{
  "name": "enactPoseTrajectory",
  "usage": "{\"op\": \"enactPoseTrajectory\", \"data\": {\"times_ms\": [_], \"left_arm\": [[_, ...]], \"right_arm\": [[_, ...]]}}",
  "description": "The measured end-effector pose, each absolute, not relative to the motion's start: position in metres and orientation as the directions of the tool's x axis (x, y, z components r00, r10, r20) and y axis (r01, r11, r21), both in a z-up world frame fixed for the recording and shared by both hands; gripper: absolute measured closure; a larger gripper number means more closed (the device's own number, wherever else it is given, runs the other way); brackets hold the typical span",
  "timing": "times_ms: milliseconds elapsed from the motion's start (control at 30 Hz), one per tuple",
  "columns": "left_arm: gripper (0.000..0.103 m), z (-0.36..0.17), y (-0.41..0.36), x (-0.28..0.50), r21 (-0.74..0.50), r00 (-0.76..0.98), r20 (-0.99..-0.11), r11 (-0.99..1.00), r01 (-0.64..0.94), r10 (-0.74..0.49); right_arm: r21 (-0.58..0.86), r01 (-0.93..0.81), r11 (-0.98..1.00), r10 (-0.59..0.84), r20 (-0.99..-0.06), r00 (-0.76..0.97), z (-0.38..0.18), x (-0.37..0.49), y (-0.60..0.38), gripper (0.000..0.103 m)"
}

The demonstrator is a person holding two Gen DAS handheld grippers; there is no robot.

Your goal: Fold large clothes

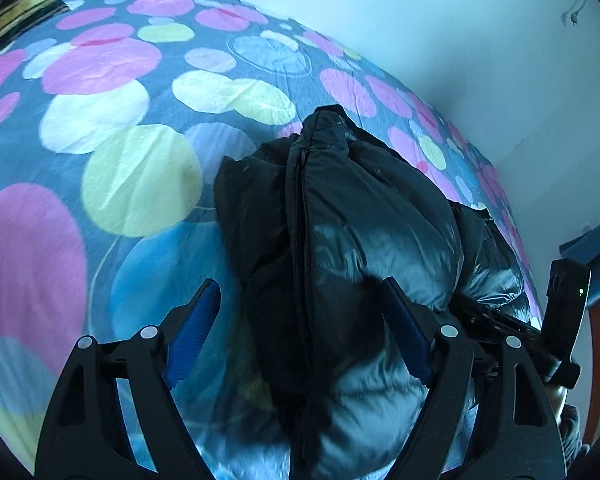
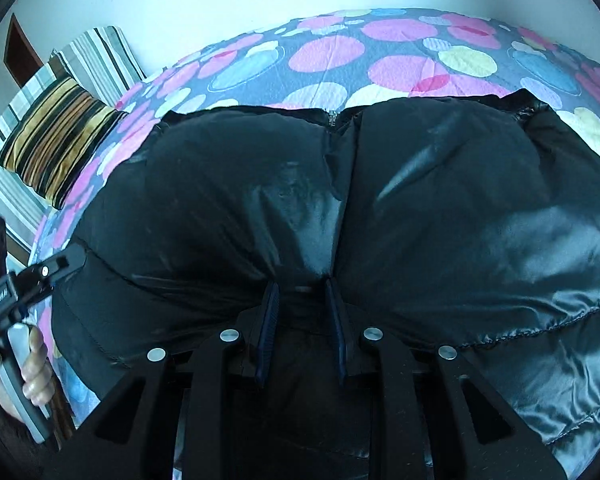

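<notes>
A shiny black puffer jacket [image 1: 364, 216] lies bunched on a bed with a spotted cover [image 1: 112, 152]. In the left wrist view my left gripper [image 1: 300, 292] is open, its blue pads [image 1: 198, 328] spread on either side of the jacket's near edge. In the right wrist view the jacket [image 2: 440, 208] fills the middle, its zipper running up the centre. My right gripper [image 2: 300, 292] is shut on a pinch of the jacket's near edge. The right gripper's body also shows in the left wrist view [image 1: 556, 320] at the right.
A striped cushion [image 2: 56, 140] and striped pillows [image 2: 100, 60] lie at the bed's left end. A white wall [image 1: 420, 20] runs behind the bed. The person's hand [image 2: 32, 364] holds the left gripper's handle at lower left of the right wrist view.
</notes>
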State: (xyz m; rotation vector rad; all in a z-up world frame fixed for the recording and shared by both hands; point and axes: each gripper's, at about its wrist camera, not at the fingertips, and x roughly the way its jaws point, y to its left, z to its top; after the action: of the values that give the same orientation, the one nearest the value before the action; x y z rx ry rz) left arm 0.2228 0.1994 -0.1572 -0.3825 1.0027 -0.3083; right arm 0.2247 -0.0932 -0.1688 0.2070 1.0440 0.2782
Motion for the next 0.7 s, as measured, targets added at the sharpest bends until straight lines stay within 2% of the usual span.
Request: {"op": "enactPoseTrajectory", "data": {"times_ms": [300, 367, 467, 567, 700], "left_arm": [[0.024, -0.176, 0.19, 0.247, -0.511, 0.387, -0.77, 0.854, 0.102, -0.507], [0.039, -0.179, 0.193, 0.25, -0.55, 0.374, -0.751, 0.829, 0.101, -0.544], [0.057, -0.17, 0.188, 0.248, -0.536, 0.386, -0.743, 0.831, 0.147, -0.547], [0.069, -0.159, 0.182, 0.246, -0.526, 0.394, -0.74, 0.834, 0.166, -0.545], [0.076, -0.14, 0.175, 0.242, -0.512, 0.419, -0.729, 0.838, 0.19, -0.541]], "right_arm": [[0.28, -0.129, 0.951, 0.308, -0.826, 0.473, -0.173, 0.225, -0.089, 0.08], [0.282, -0.129, 0.951, 0.309, -0.826, 0.471, -0.174, 0.226, -0.089, 0.08], [0.287, -0.124, 0.95, 0.311, -0.828, 0.467, -0.175, 0.23, -0.09, 0.08], [0.286, -0.121, 0.951, 0.309, -0.828, 0.469, -0.175, 0.231, -0.089, 0.08], [0.287, -0.121, 0.95, 0.31, -0.826, 0.471, -0.176, 0.23, -0.09, 0.08]]}}
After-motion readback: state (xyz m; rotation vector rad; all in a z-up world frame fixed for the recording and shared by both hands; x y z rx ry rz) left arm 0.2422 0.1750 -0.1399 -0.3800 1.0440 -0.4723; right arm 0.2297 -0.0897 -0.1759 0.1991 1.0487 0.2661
